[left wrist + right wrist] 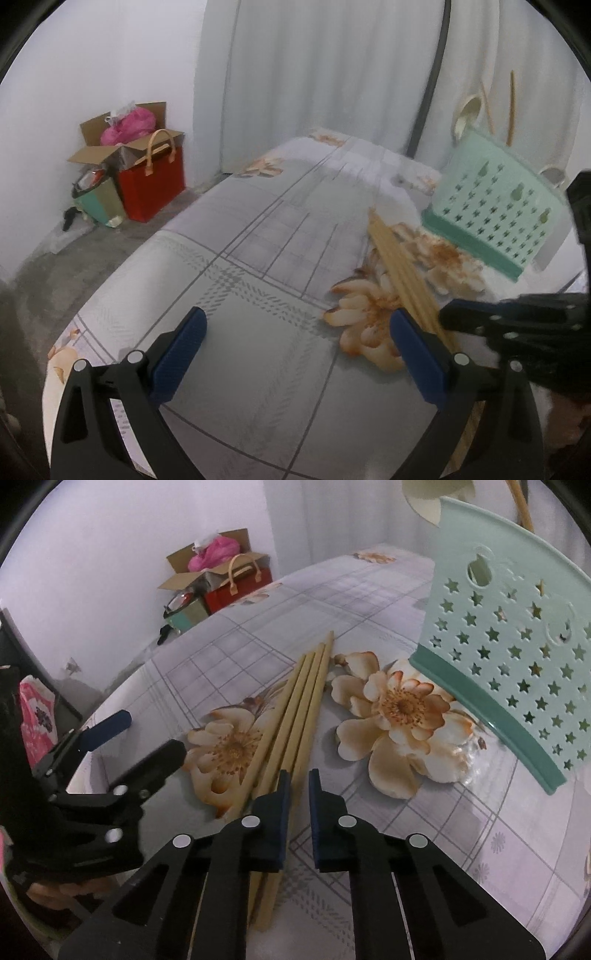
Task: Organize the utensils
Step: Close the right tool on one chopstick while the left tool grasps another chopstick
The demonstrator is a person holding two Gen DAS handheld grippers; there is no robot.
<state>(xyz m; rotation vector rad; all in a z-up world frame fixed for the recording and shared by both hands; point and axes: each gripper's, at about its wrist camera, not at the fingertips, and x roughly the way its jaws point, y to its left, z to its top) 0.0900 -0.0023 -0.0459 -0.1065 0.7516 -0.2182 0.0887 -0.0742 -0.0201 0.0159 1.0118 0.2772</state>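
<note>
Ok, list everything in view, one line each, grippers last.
loose chopsticks: at least four, pale wood, lying together on the cloth
utensil holder: one, mint green, star holes, beside them
spoon: one, cream, standing in holder
upright chopsticks: two, wood, in holder
flowered cloth: one, grey check, under everything
red bag: one, on floor by wall
cardboard box: one, brown, open, behind bag
left gripper: one, black and blue, open over cloth
right gripper: one, shut, at loose chopsticks' near ends

White wall (110, 55), pale curtain (314, 74), grey floor (55, 280).
</note>
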